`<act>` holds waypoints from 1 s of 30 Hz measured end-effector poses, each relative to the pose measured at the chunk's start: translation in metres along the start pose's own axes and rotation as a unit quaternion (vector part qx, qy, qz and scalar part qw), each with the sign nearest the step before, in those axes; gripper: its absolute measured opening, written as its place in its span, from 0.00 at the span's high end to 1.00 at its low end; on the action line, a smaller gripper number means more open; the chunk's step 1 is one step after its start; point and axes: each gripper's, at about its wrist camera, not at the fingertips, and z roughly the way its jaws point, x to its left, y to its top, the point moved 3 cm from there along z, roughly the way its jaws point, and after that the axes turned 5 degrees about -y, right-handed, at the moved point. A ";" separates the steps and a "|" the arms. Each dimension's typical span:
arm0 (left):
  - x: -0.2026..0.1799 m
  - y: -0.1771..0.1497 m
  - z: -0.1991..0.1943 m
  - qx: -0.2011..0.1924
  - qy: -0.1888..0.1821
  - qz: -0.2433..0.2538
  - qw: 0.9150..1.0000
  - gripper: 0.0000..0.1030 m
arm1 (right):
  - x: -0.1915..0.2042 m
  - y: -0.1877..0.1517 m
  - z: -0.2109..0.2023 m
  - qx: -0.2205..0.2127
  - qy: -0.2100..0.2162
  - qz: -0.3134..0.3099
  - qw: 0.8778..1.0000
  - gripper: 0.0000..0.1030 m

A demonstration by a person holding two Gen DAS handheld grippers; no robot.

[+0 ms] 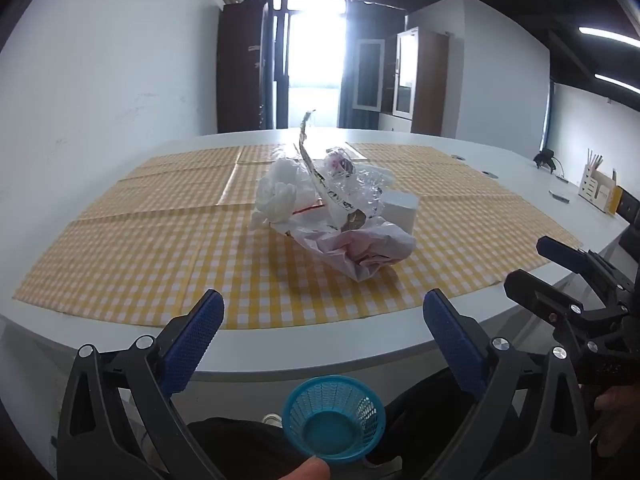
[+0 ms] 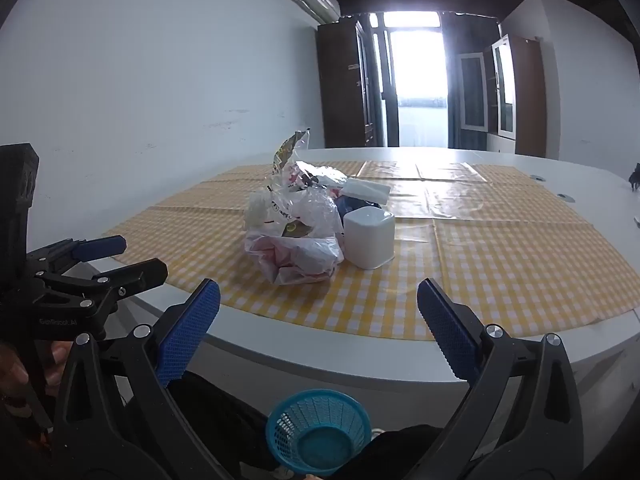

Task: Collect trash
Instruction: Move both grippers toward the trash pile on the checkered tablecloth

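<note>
A heap of trash (image 1: 332, 208) lies on the yellow checked cloth (image 1: 160, 248) in the middle of the white table: crumpled white and clear plastic bags, a foil wrapper sticking up, and a white square cup (image 1: 400, 208). The heap (image 2: 296, 224) and the cup (image 2: 369, 238) also show in the right wrist view. A small blue mesh basket (image 1: 334, 418) sits low, below the table's near edge; it shows in the right wrist view (image 2: 318, 434) too. My left gripper (image 1: 322, 328) is open and empty, short of the table edge. My right gripper (image 2: 318, 316) is open and empty beside it.
The other gripper shows at the side of each view: the right one (image 1: 576, 280), the left one (image 2: 96, 264). A wooden pen holder (image 1: 598, 192) stands at the table's far right. Cabinets and a bright door stand behind the table. A white wall runs along the left.
</note>
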 end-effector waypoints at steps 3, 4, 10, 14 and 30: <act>0.002 0.002 -0.001 -0.003 0.003 0.010 1.000 0.05 | 0.003 -0.001 0.013 0.022 0.010 0.005 1.000 0.08; 0.000 -0.001 0.005 0.008 0.004 0.012 1.000 0.05 | -0.001 -0.003 0.011 0.013 0.019 0.018 1.000 0.08; -0.002 0.002 0.001 -0.023 0.011 0.018 1.000 0.05 | -0.012 -0.005 0.009 0.015 0.023 0.035 0.999 0.08; 0.002 0.003 0.006 -0.011 -0.003 0.000 1.000 0.05 | -0.012 -0.006 0.012 0.017 0.020 0.035 0.999 0.08; 0.005 -0.001 0.006 -0.021 -0.026 -0.021 0.999 0.06 | -0.017 -0.010 0.017 0.031 0.019 0.043 0.998 0.08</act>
